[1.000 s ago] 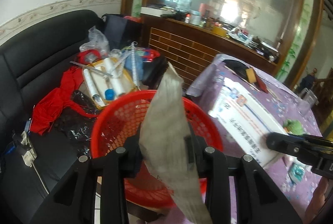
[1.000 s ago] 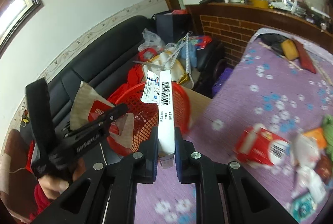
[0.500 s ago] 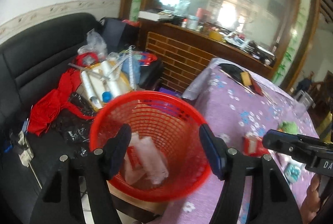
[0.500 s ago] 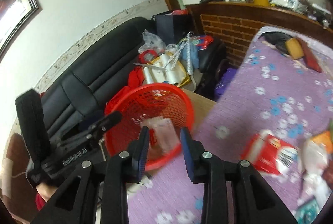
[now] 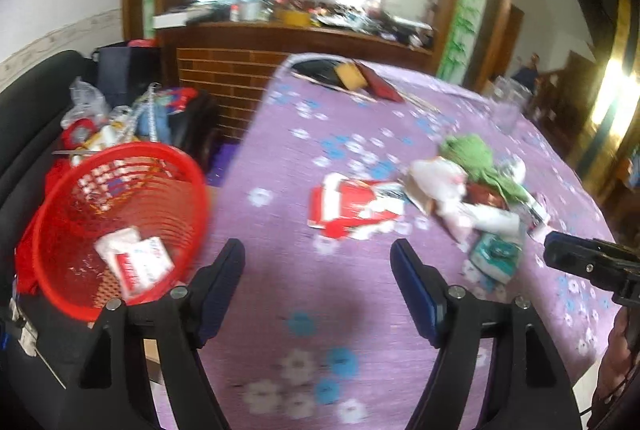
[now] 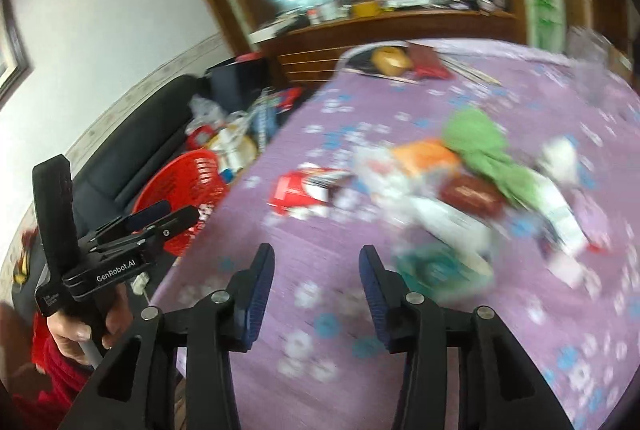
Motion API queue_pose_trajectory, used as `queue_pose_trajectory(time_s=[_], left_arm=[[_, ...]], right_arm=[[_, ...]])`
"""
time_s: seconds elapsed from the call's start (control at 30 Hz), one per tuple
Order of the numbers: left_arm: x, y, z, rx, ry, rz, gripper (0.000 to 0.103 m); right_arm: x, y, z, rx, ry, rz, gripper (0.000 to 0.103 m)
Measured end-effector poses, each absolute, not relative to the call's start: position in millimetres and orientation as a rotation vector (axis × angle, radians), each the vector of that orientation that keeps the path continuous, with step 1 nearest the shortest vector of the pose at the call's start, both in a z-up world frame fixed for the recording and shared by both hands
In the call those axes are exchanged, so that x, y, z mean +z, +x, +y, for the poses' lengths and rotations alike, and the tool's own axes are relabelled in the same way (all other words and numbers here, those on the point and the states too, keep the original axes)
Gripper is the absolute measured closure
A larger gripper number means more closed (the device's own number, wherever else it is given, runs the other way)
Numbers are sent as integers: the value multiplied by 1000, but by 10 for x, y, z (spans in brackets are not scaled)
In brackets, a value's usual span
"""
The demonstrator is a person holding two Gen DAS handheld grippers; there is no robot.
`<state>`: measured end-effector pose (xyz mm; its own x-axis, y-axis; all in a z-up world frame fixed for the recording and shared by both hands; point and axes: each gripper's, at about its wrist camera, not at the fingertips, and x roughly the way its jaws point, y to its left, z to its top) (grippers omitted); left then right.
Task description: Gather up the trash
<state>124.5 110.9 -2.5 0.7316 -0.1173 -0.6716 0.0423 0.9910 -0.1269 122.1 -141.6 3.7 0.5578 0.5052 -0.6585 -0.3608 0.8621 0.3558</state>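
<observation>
A red mesh basket (image 5: 60, 198) stands left of the table, also in the right wrist view (image 6: 176, 190), with white and red wrappers (image 5: 136, 262) inside. A pile of trash lies on the purple flowered tablecloth (image 5: 320, 310): a red and white packet (image 5: 352, 206), white wrappers (image 5: 444, 182), a green cloth (image 5: 476, 154) and a teal packet (image 5: 496, 258). My left gripper (image 5: 318, 282) is open and empty over the table's near part. My right gripper (image 6: 316, 286) is open and empty, facing the blurred pile (image 6: 440, 198).
A black sofa (image 5: 24, 118) with bags and clutter lies behind the basket. A glass (image 5: 506, 106) stands at the table's far right. A yellow sponge and a dark red book (image 5: 372, 82) lie at the far end. A wooden counter stands behind.
Both grippers let their trash fall into the basket and opened. Both have swung right, from over the basket to over the table, toward the trash pile.
</observation>
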Motion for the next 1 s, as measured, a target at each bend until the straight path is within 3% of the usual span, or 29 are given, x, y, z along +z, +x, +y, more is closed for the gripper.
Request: queue_pose_trajectory(time_s=[0.2,0.5,0.73,0.77,0.8,0.87,1.0], left_arm=[[-98,1585,806,-51,-90,822,18],[-368,2075,148,77,235,873,17],[-611,2367,161,218,338,861,17],[-621,2380,174,219,337,856,21],[-631,2392,184,223,338,853,39],[-656,2430,223,227,332,871,66],[-599,2396,330,204,280,841,74]], right_arm=[[-64,1146,-1797,466,266,840,54],[-76,1063,-1980,472,311,817,50],[-89,1030,-2135,458,327,805,50],[-89,1029,-2152,456,330,803,50],[-93,1030,-2161,454,331,803,50],[-103,1041,-2170,452,339,808,50],[-117,1042,-2133,451,337,816,50]])
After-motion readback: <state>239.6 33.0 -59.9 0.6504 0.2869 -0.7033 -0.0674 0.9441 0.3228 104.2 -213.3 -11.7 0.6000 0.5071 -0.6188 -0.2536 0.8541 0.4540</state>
